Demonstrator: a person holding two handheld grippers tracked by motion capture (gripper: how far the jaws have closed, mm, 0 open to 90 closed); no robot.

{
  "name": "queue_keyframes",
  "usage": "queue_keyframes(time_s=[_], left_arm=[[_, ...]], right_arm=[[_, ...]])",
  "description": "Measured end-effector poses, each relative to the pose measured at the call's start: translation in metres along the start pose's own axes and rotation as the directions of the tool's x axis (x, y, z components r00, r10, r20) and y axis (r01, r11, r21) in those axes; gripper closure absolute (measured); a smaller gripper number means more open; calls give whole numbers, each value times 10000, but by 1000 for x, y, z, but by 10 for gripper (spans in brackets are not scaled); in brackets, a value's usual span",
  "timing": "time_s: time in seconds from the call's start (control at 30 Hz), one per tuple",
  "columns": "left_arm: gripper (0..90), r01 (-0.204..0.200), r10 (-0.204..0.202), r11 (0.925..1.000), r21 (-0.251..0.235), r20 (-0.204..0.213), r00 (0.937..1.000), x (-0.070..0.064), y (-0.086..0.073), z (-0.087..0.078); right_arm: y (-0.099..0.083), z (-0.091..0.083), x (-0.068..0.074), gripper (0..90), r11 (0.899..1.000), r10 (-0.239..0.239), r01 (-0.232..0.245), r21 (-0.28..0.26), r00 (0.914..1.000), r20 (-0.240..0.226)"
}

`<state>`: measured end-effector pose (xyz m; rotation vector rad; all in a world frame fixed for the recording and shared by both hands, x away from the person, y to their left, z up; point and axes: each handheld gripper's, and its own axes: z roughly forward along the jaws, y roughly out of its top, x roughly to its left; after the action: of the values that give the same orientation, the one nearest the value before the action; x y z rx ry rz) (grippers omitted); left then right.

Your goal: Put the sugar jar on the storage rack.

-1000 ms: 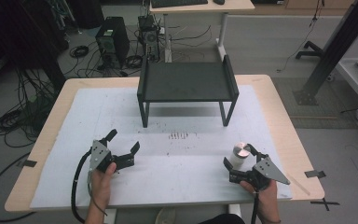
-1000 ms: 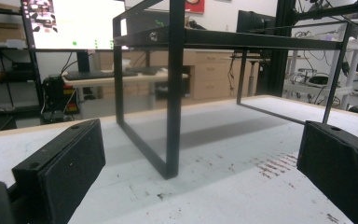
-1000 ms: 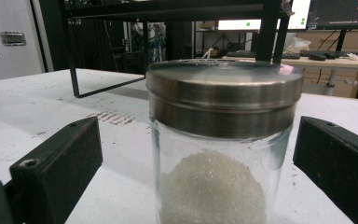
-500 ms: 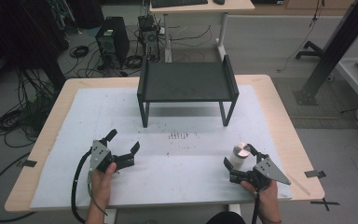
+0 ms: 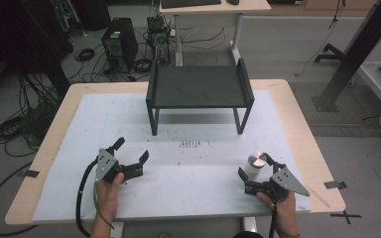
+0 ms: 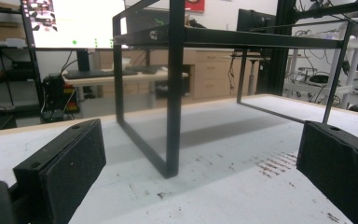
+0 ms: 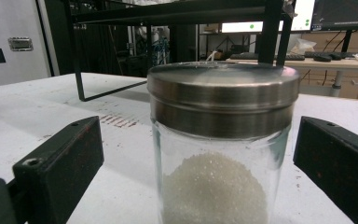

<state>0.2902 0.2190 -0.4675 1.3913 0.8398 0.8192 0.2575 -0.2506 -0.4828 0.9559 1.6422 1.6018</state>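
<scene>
The right gripper (image 5: 257, 174) has its fingers spread wide with the jar (image 7: 219, 144) standing between them, untouched, probably lined up for a grasp around the glass. The left gripper (image 5: 130, 156) rests open and empty on the tabletop (image 5: 203, 183); the black rack (image 5: 198, 88) stands well beyond both, blocking nothing.

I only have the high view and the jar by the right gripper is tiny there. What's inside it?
Observer: The right gripper view shows the glass jar holding white granules, heaped in its lower part.
Operator: Is it capped?
Observer: Yes, a brushed metal lid sits on top.
Operator: Have the jaws closed on it?
Observer: No. The right gripper stands open, each black jaw apart from the glass.
Operator: And the left one?
Observer: The left gripper is open too, facing a leg of the black stand.
</scene>
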Motion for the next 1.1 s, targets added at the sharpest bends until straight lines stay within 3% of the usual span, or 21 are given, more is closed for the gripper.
queue_keyframes(time_s=[1.1], left_arm=[[14,-9,9,10000,-22,1,10000,0,0,0]], right_arm=[[0,0,-1,6,10000,13,-13,-45,9999,-142]])
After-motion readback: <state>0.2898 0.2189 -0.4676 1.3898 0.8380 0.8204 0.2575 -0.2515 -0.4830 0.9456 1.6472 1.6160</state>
